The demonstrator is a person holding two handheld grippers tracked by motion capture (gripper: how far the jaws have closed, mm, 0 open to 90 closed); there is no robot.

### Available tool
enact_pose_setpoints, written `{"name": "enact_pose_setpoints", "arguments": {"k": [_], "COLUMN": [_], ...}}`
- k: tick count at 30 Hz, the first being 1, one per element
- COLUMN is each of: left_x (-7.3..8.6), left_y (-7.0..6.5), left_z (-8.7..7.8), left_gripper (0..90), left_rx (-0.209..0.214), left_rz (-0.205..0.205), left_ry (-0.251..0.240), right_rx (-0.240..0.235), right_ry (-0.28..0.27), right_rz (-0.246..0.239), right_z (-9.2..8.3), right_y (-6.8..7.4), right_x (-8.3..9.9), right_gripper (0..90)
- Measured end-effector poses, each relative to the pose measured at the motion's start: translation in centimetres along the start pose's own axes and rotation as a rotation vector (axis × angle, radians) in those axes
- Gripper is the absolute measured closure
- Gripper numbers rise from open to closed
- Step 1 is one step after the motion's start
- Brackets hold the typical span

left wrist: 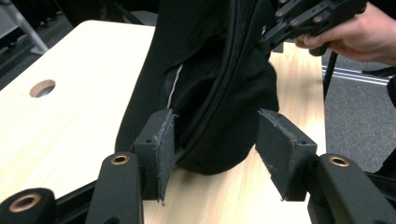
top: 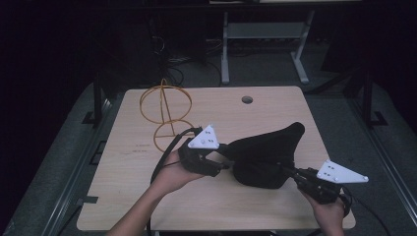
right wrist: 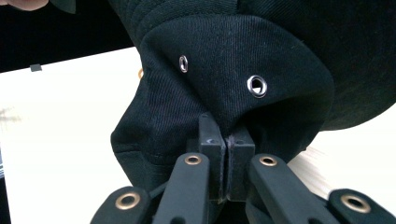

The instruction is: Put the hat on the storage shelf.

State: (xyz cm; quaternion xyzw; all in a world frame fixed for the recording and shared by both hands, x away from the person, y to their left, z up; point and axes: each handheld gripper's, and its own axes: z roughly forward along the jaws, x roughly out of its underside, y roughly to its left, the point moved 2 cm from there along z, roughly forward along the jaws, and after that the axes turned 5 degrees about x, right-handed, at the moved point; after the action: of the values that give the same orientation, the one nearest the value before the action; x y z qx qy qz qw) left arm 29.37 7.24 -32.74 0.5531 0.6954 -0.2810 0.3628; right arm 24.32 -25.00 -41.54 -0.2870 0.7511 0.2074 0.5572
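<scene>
Cap: a black cap (top: 265, 157) lies on the near right part of the table, between my two grippers, its brim pointing toward the far right edge
Cap up close: in my right gripper view the cap (right wrist: 233, 88) shows two metal eyelets (right wrist: 257, 86) on its dark twill cloth
Right gripper: my right gripper (right wrist: 226, 149) has its jaws pressed together on a fold of the cap's cloth, so it is pinching the cap
Right gripper from above: my right gripper (top: 295, 173) reaches in from the near right, with my right hand (top: 328, 212) behind it and the grey plate on top
Left gripper: my left gripper (left wrist: 215, 144) has its jaws spread wide, one pad at each side of the cap's lower end (left wrist: 210, 107); the left pad looks to be just touching the cloth, though I cannot be sure, and the right pad stands apart from it
Left gripper from above: my left gripper (top: 223, 157) sits just beside the cap's left side, held in my left hand (top: 172, 172)
Other hand seen from the left gripper: my right hand (left wrist: 355, 32) and its gripper hold the cap at the upper right of my left gripper view
Table: a light wooden table (top: 123, 196) with a round hole (top: 247, 100) near its far edge
Wire stand: a yellow wire stand (top: 164, 113) made of rings stands upright on the far left part of the table, well apart from the cap
Beyond the table: a grey metal frame (top: 263, 34) on the dark floor
</scene>
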Motion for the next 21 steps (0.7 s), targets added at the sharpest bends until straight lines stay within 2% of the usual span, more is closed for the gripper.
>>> {"name": "enact_pose_setpoints", "arguments": {"k": [9,13,21], "left_x": [1.0,1.5,3.7], "left_y": [0.4,0.7,1.1], "left_z": [-1.4,-2.0,-3.2], "left_gripper": [42.5,41.1,38.8], "left_rx": [-0.025,-0.041,-0.067], "left_rz": [-0.012,-0.031,-0.067], "left_ry": [-0.008,-0.016,-0.017], "right_rx": [-0.009,-0.013,-0.015], "right_ry": [-0.003,-0.005,-0.019], "right_rz": [-0.031,-0.043,-0.056], "right_z": [-0.3,-0.5,-0.9], "right_y": [0.0,-0.1,-0.6], "right_x": [-1.2,-1.6,-2.8], "right_gripper": [87.8,87.8,88.0]}}
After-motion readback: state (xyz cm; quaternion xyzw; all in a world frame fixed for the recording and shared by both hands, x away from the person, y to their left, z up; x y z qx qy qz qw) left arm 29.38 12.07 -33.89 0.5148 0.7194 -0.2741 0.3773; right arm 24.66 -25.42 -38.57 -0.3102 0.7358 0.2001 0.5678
